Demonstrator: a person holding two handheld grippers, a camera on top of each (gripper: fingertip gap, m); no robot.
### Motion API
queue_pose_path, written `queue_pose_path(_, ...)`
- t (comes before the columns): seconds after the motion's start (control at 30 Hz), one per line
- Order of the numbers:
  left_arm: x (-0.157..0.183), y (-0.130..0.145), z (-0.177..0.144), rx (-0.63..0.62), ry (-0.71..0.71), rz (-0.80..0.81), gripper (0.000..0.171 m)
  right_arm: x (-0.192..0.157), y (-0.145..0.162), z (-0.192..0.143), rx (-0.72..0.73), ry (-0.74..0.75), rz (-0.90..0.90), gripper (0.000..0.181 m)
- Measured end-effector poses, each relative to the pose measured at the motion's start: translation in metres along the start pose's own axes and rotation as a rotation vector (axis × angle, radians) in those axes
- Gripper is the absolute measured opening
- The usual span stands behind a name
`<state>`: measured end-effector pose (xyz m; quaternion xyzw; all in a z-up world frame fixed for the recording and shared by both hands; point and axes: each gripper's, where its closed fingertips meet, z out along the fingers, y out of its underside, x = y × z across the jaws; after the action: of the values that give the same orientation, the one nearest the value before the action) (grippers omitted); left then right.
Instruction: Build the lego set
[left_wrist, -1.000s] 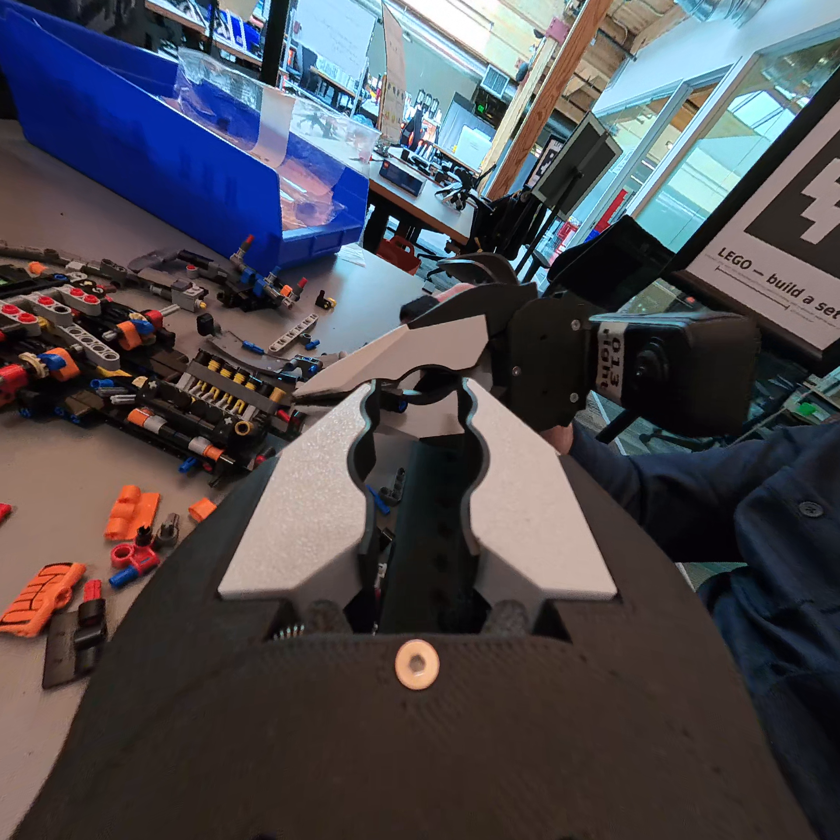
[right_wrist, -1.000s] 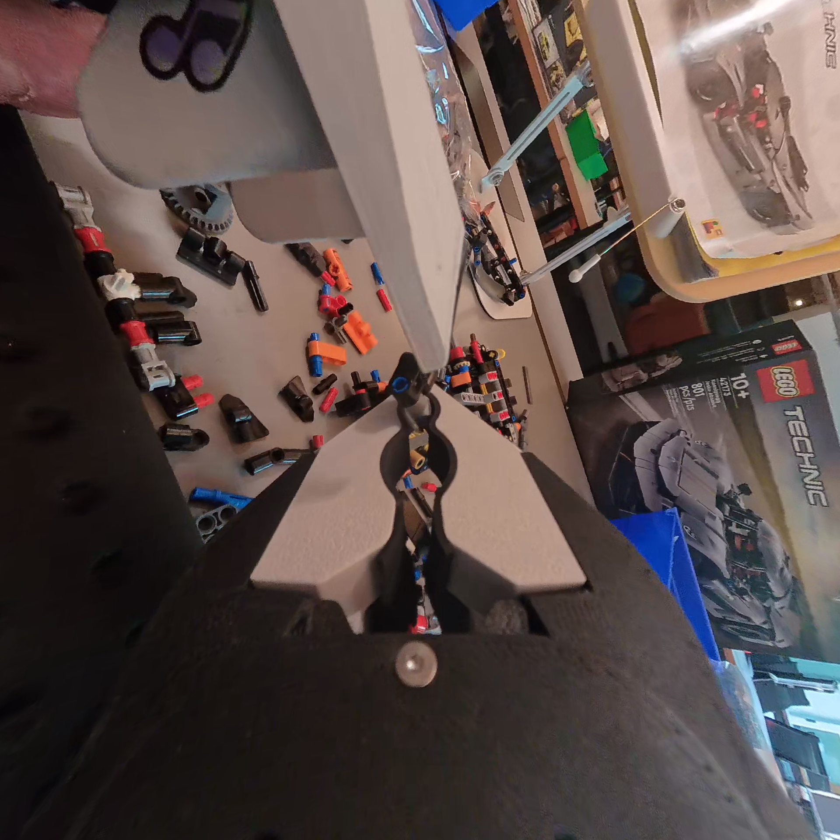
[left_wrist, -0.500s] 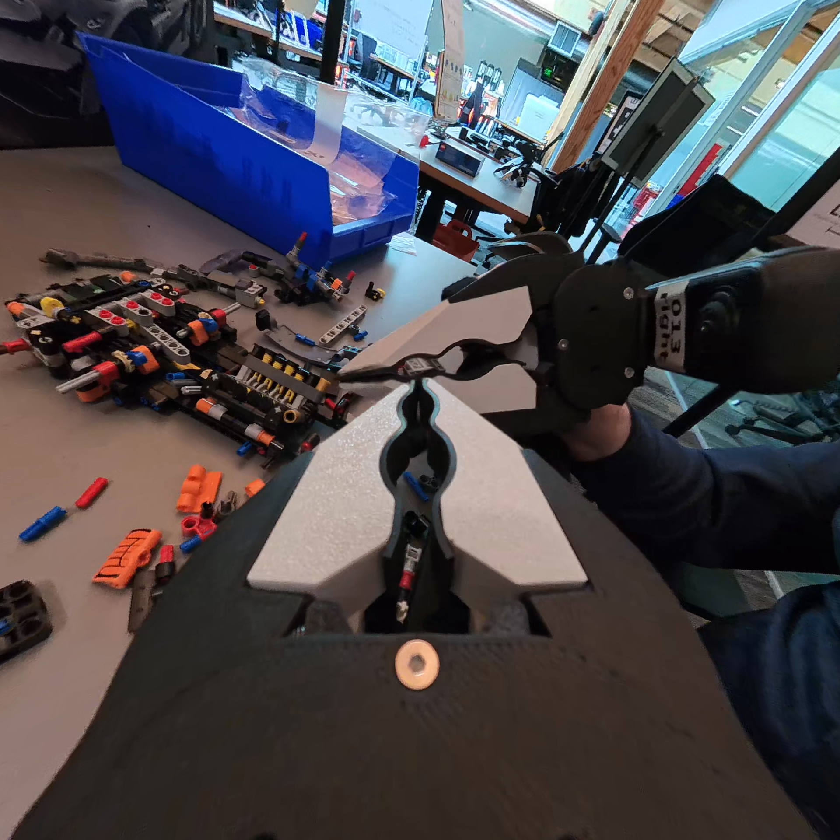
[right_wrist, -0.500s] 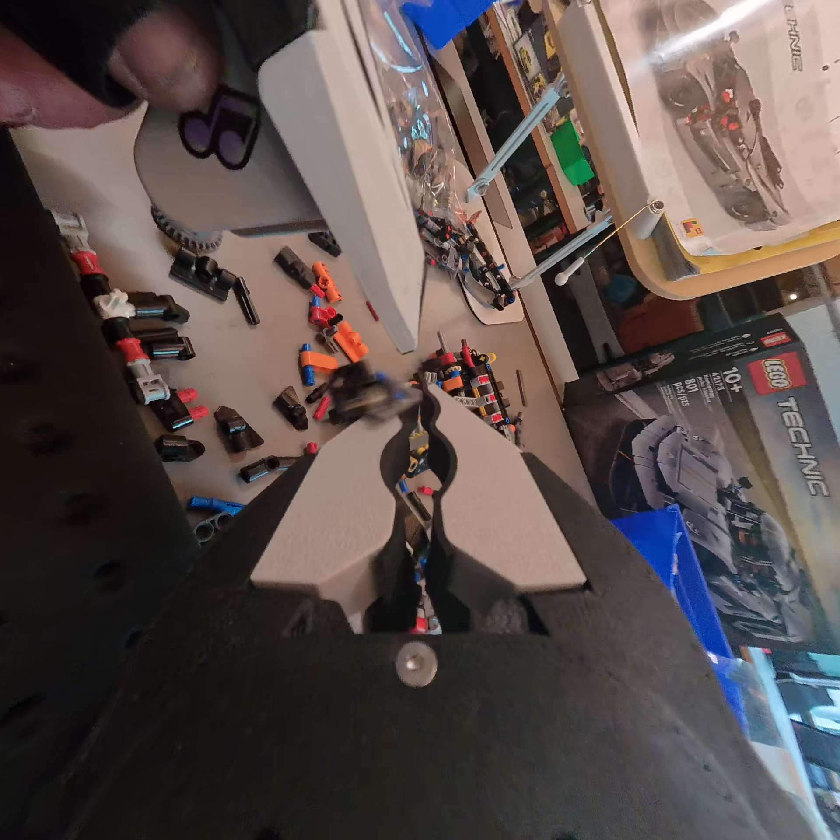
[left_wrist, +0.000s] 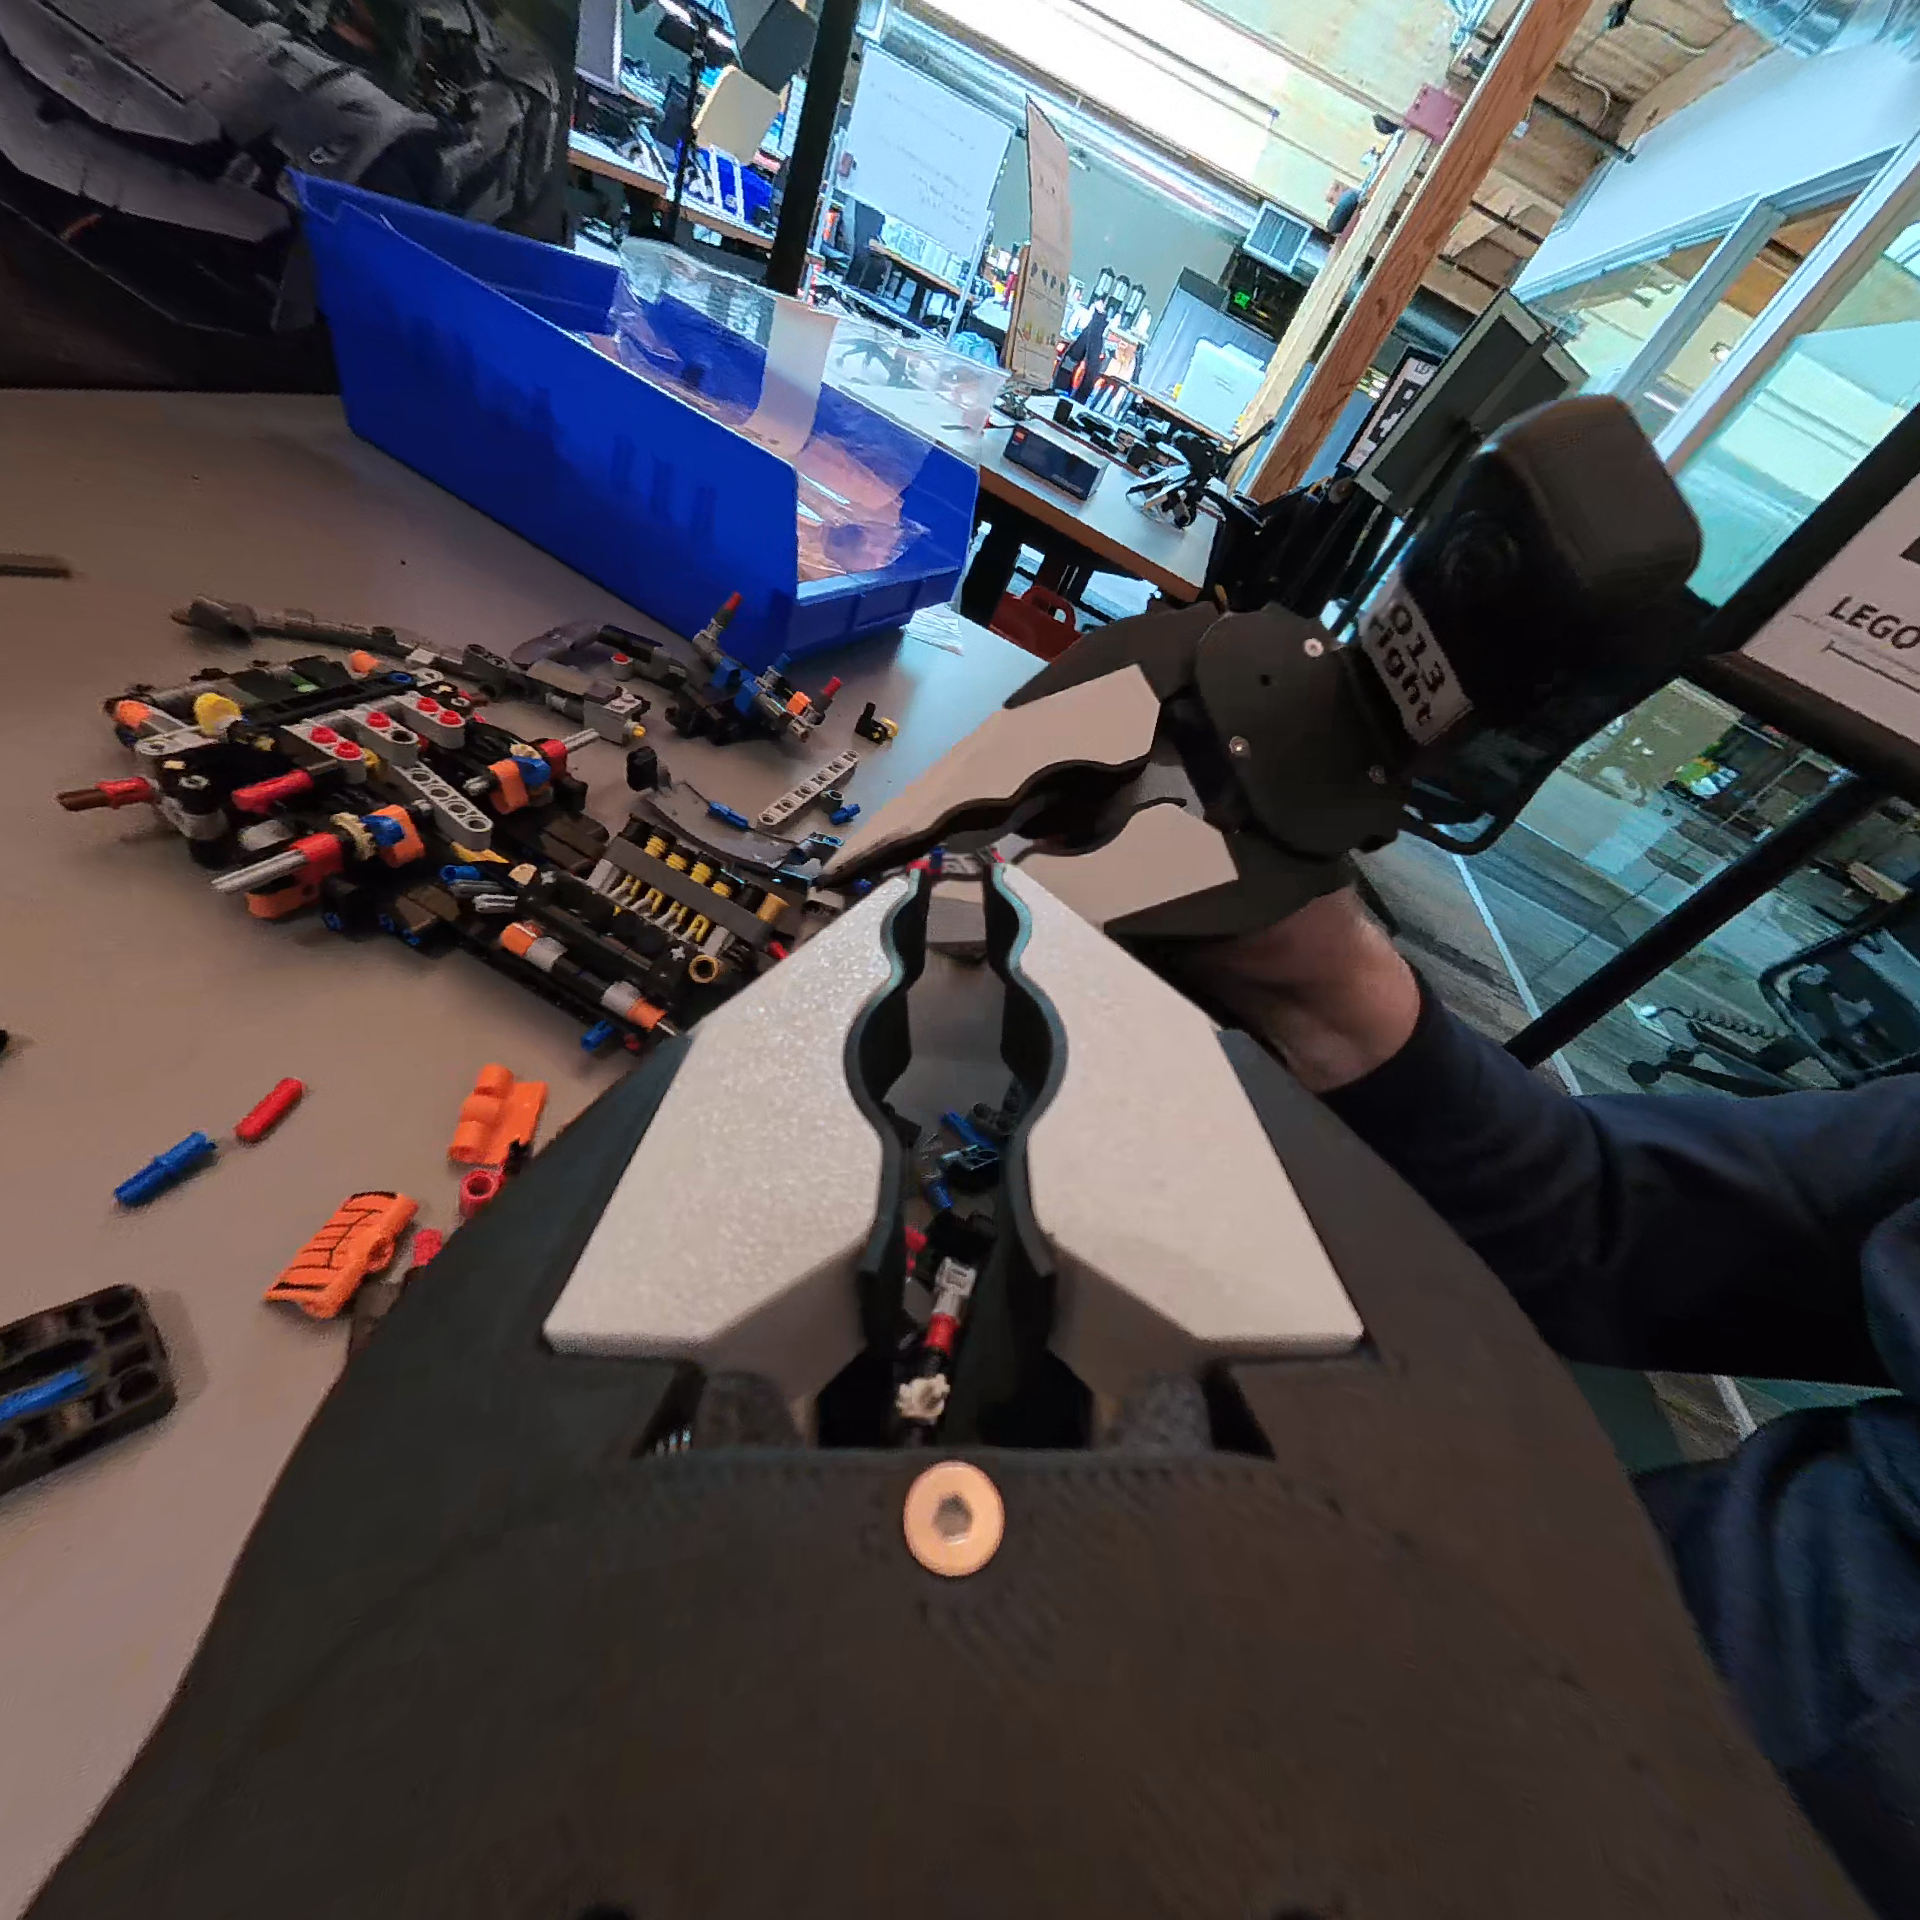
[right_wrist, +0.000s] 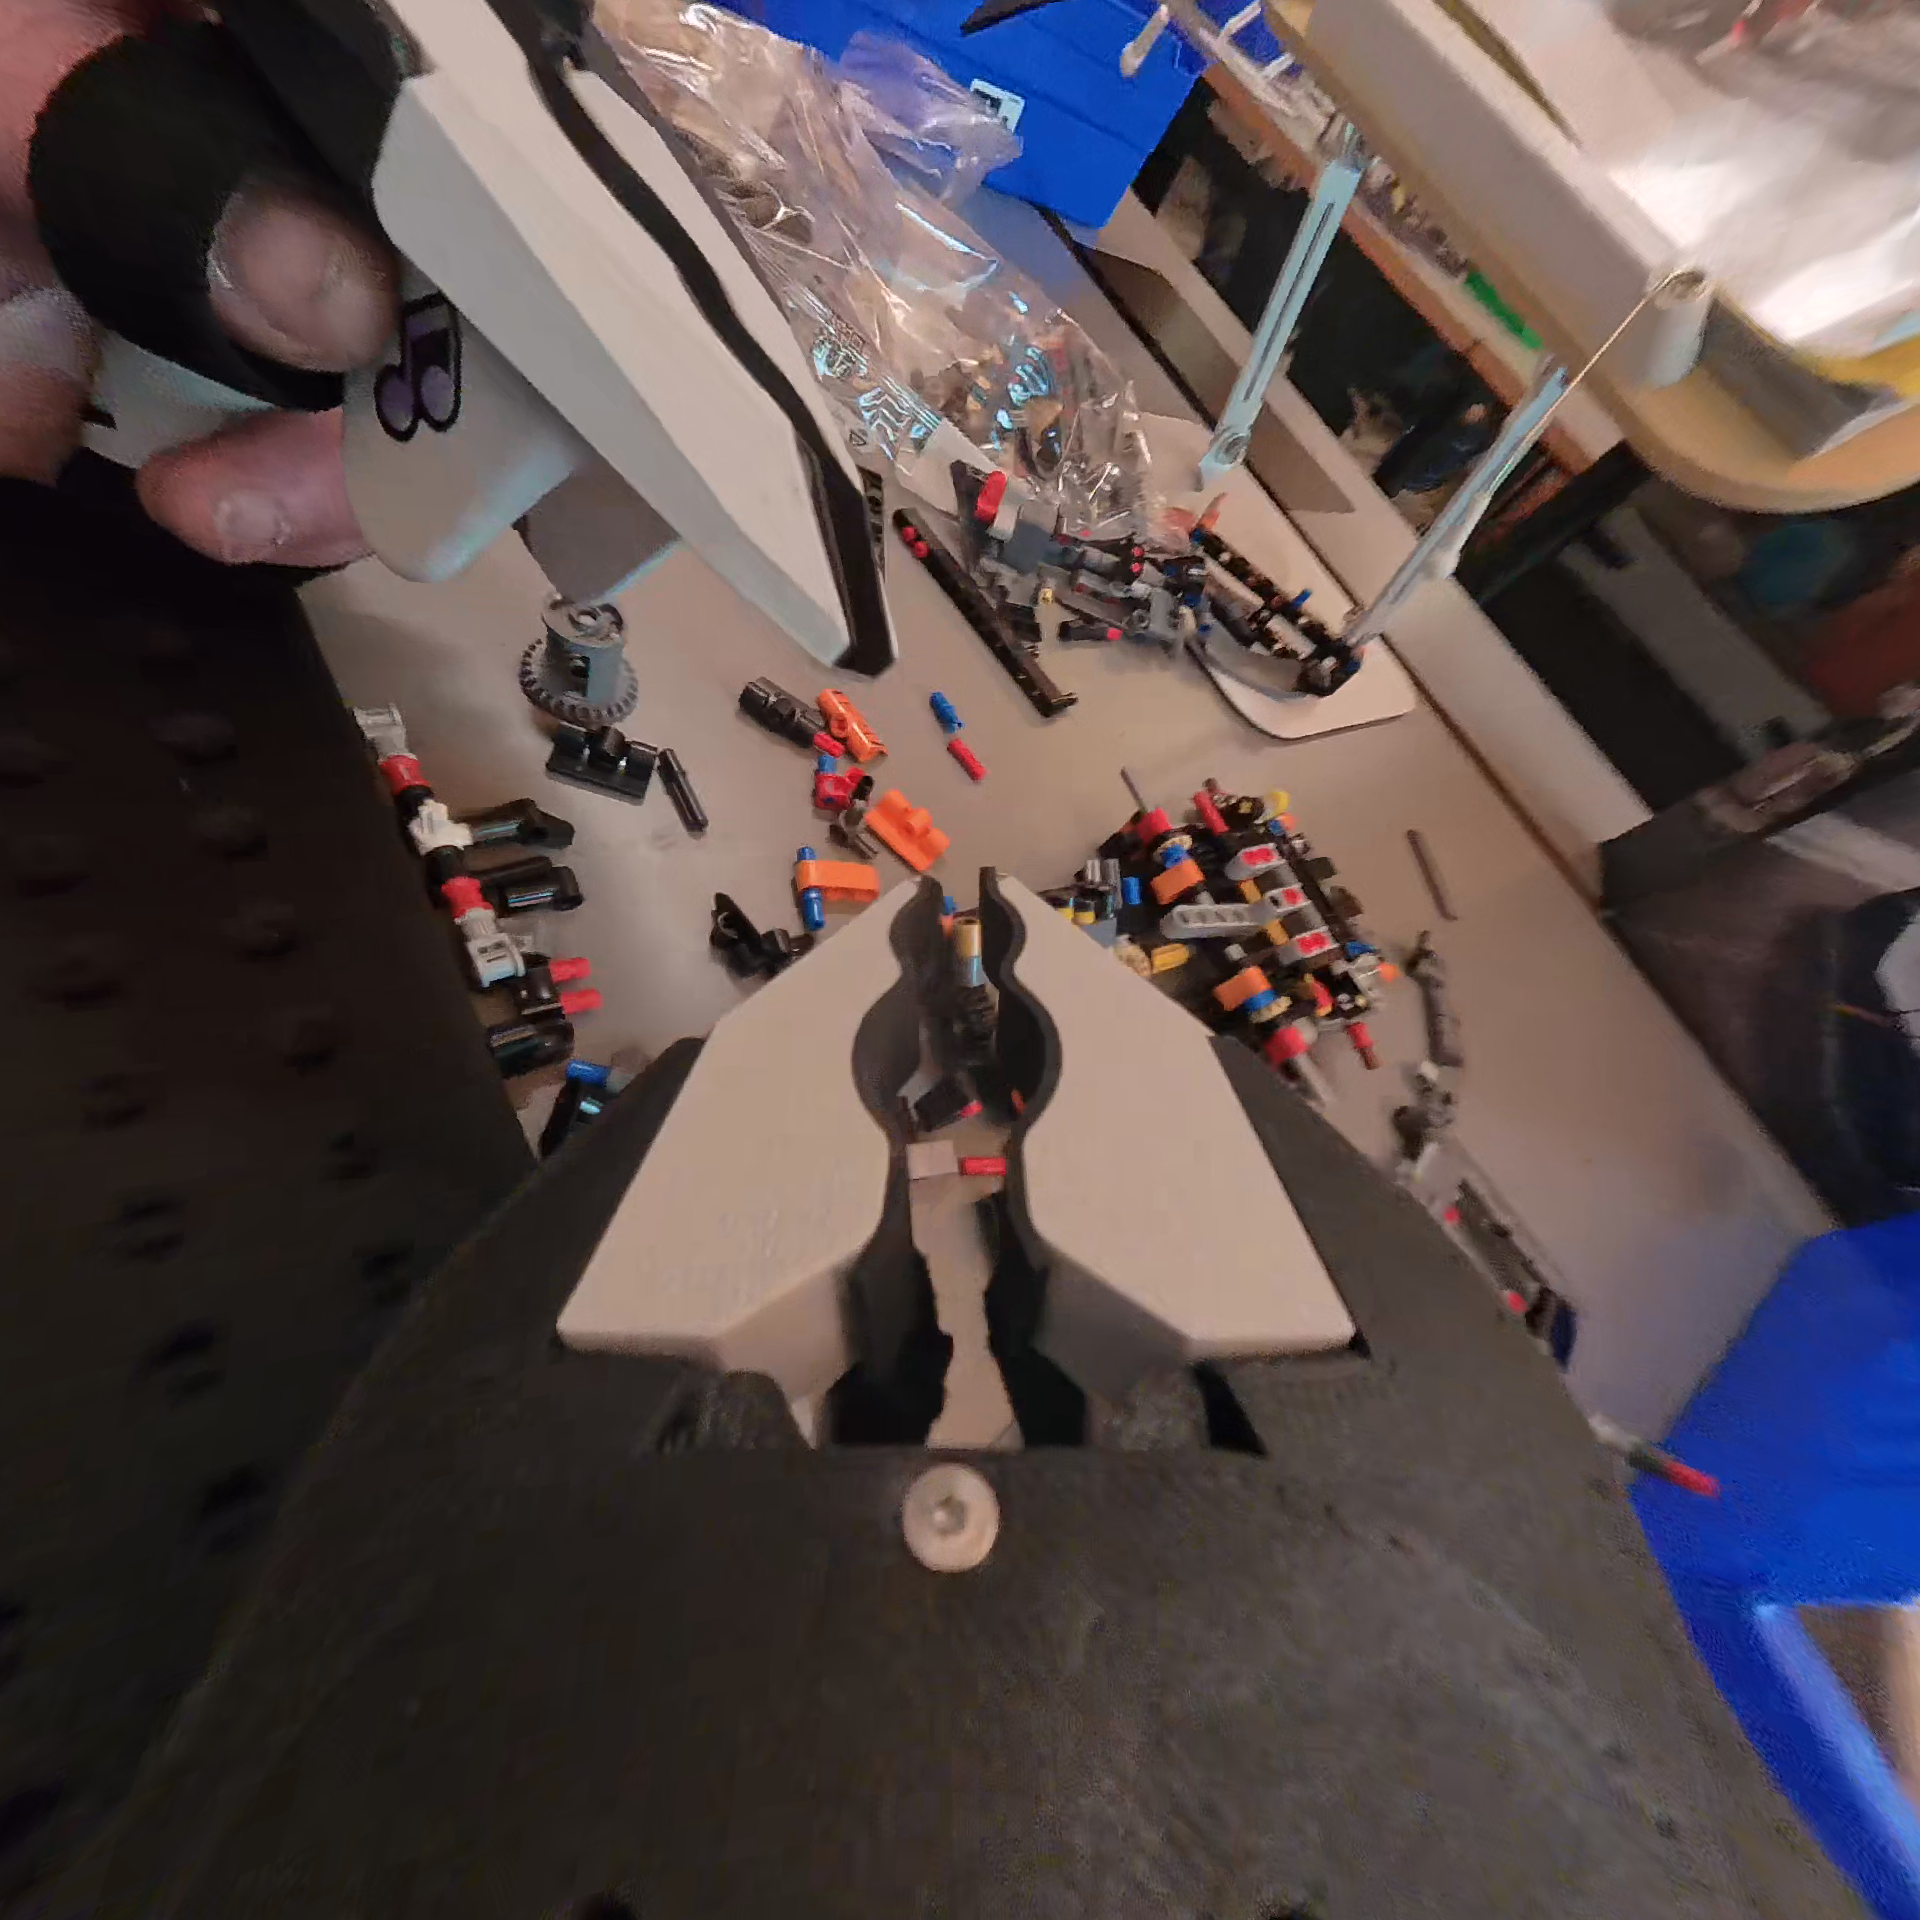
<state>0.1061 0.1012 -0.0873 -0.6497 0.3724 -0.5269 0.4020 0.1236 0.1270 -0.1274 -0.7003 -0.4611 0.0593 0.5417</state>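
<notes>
Left wrist view shows a part-built chassis (left_wrist: 416, 831) lying on the counter (left_wrist: 156, 1039) among loose pieces (left_wrist: 499, 1112), much left to fit, while both the left hand-held gripper (left_wrist: 951, 883) and right hand-held gripper (right_wrist: 954, 888) hover narrowly parted, empty.

Matt grey counter (left_wrist: 156, 997); glossy plastic bricks (left_wrist: 497, 1114); clear crinkly plastic bag (right_wrist: 914, 312); blue bin (left_wrist: 582, 457) prob. smooth plastic; gripper shells rough, grainy, matt.

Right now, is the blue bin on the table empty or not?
Not empty: a clear plastic bag sits in the blue bin, rising above its rim. Beneath it, cannot tell.
</notes>
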Motion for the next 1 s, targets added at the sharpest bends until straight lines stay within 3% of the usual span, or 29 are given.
queue_pose_path(0.17,-0.019,0.008,-0.021,-0.109,-0.144,0.136,0.007,-0.018,-0.003,-0.001,0.043,-0.166,0.088,0.009)
queue_pose_path(0.43,-0.063,0.066,-0.068,-0.576,-0.383,0.326,0.031,-0.025,0.01,0.007,-0.043,-0.182,0.044,0.009)
queue_pose_path(0.57,-0.069,0.091,-0.075,-0.712,-0.395,0.342,0.024,-0.026,0.01,0.007,-0.042,-0.187,0.047,0.009)
queue_pose_path(0.6,-0.072,0.094,-0.075,-0.727,-0.403,0.35,0.019,-0.026,0.01,0.007,-0.044,-0.188,0.047,0.009)
queue_pose_path(0.87,-0.081,0.078,-0.097,-0.653,-0.447,0.317,0.018,-0.028,0.009,0.007,-0.041,-0.197,0.039,0.009)
queue_pose_path(1.0,-0.091,0.066,-0.106,-0.579,-0.492,0.289,0.031,-0.026,0.008,0.007,-0.038,-0.186,0.041,0.01)
